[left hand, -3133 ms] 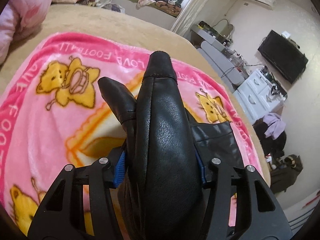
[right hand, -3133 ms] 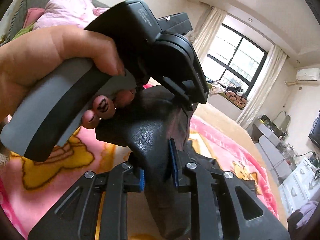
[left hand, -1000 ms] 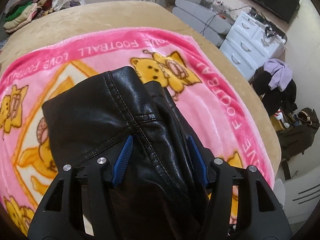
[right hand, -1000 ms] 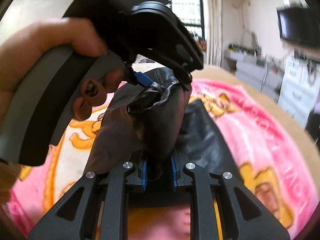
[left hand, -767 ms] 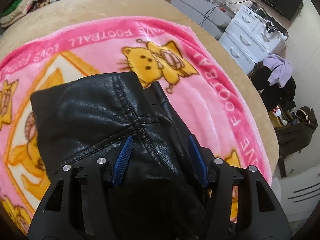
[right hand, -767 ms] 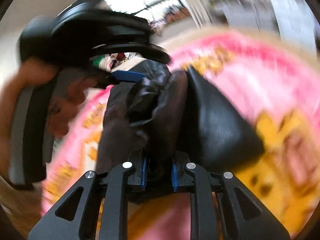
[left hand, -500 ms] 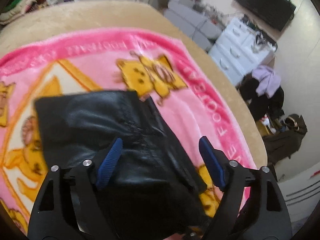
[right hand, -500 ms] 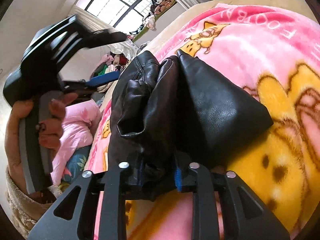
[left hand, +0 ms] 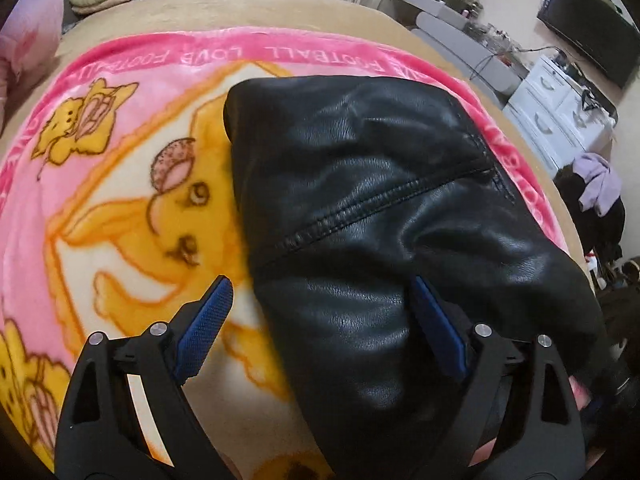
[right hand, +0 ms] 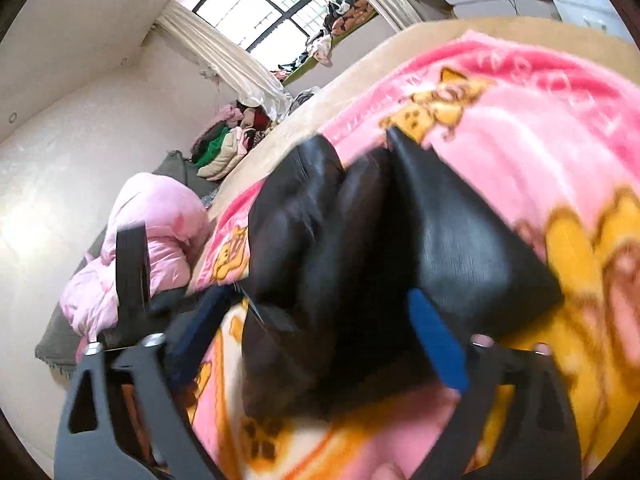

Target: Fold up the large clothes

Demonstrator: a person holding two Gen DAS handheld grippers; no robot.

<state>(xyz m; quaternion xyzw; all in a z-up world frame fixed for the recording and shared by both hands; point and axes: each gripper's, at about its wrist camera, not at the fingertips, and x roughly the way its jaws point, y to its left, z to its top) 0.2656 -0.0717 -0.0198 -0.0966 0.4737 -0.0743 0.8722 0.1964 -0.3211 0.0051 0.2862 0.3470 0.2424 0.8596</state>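
A black leather jacket (left hand: 380,208) lies folded in a thick bundle on the pink cartoon blanket (left hand: 120,184). My left gripper (left hand: 320,286) hovers over the bundle's near end. Its jaws are opening; the right blue pad (left hand: 436,328) is at the leather's edge, the left pad stands clear over the blanket. In the right wrist view the same jacket (right hand: 460,240) lies in bulging folds. My right gripper (right hand: 320,298) straddles its near end, jaws opening wide, with leather between the blue pads (right hand: 436,344) but no pinch. The picture there is blurred.
The blanket covers a beige bed (left hand: 280,12). A pink padded coat (right hand: 160,232) and a heap of clothes (right hand: 224,148) sit at the bed's far end. White drawers (left hand: 560,108), a television (left hand: 588,40) and clothes (left hand: 596,196) stand beyond the bed's right edge.
Both grippers have let go of the jacket and spread wide. The jacket, held up before, now rests folded on the blanket. The left gripper has sunk closer to it; the right has rolled.
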